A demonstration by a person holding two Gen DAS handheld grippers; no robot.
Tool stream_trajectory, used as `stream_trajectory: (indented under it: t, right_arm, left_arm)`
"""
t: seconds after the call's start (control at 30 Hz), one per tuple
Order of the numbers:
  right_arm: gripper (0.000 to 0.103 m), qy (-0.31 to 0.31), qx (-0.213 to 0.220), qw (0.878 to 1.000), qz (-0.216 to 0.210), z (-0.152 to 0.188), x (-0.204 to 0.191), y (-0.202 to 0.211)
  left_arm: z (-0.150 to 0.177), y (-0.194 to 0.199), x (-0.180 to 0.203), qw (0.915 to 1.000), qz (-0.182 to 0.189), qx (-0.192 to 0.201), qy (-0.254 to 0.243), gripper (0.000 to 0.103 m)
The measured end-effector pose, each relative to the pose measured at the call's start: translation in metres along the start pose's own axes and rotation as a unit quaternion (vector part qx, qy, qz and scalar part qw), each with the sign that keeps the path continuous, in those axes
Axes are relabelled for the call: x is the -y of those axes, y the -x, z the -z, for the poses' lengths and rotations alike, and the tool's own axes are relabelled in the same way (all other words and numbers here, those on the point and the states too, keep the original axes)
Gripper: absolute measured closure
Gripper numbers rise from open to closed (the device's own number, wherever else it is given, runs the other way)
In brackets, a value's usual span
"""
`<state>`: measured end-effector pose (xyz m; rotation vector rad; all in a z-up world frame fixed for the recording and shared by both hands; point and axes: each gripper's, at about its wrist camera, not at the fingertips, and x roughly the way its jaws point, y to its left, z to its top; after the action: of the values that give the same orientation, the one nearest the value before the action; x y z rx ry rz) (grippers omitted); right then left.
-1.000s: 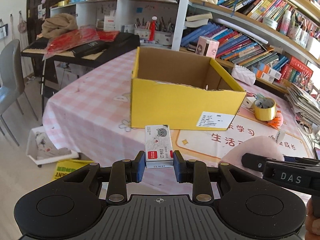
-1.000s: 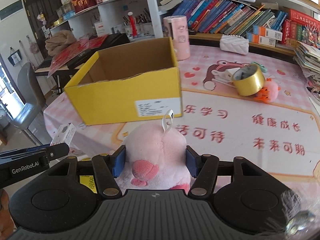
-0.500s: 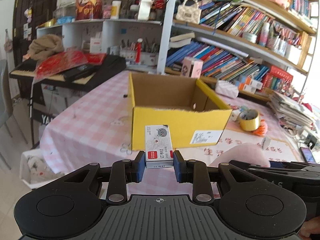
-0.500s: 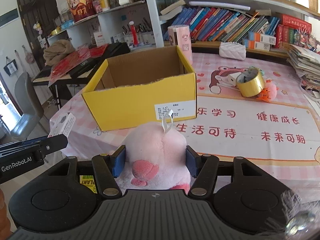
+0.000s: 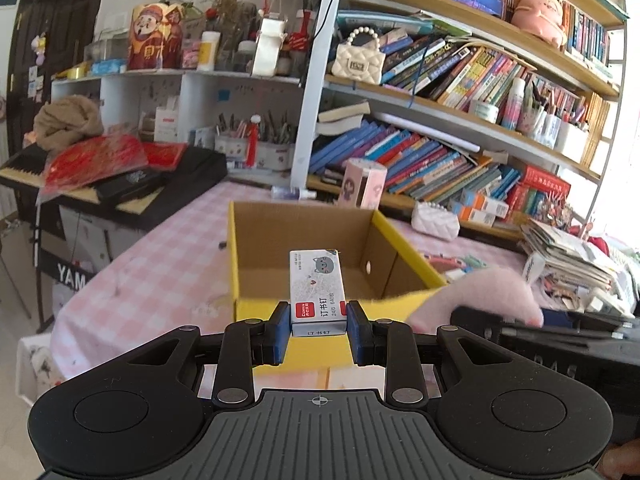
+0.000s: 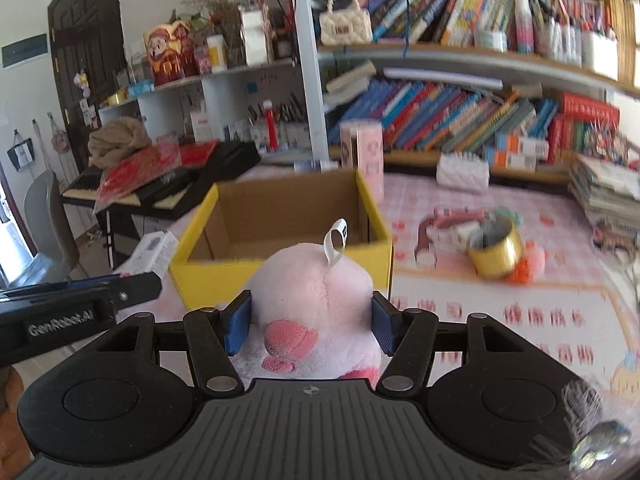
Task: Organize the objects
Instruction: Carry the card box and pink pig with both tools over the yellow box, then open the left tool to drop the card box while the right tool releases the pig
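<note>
The pink plush toy (image 6: 312,304) hides the yellow box's (image 6: 200,284) near wall and much of its floor. In the right wrist view the gold tape roll (image 6: 496,252) and the desk (image 6: 520,320) print blur beyond reading.

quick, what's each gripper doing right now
left gripper: closed on the staple box
right gripper: closed on the pink plush toy

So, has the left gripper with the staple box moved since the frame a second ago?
Yes. The left gripper, shut on the staple box, has risen: in its view the box now overlaps the open top of the yellow carton, not its front wall as before.
</note>
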<state>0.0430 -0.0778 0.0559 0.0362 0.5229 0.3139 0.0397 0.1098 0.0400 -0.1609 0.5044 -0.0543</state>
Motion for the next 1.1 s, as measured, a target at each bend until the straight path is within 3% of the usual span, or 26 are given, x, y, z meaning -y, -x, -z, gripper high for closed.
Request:
stream_trajectory:
  t: [0.17,0.33,0.63,0.83,1.1]
  right_arm:
    - [0.045,0.005,0.031,0.999,-0.004,-0.037,0.008,-0.032]
    - [0.045,0.03,0.027,0.999,-0.014,-0.066,0.015,-0.082]
    - [0.044,0.096,-0.036,0.994,-0.047,-0.086,0.01,-0.182]
    - [0.044,0.133,-0.106,0.983,-0.072,-0.084,0.006,-0.241]
    - [0.044,0.153,-0.176,0.967,-0.098,-0.077,0.006,-0.277]
  left_arm:
    - [-0.019,-0.032,0.002,0.9999,-0.014,0.0,-0.008,0.075]
    - [-0.033,-0.076,0.002,0.9991,-0.039,-0.01,-0.013,0.075]
    - [-0.031,-0.145,0.002,0.9937,-0.083,-0.075,-0.008,0.075]
    - [-0.025,-0.171,0.008,0.9882,-0.103,-0.112,-0.018,0.075]
    - [-0.019,-0.194,0.014,0.9804,-0.123,-0.152,-0.023,0.075]
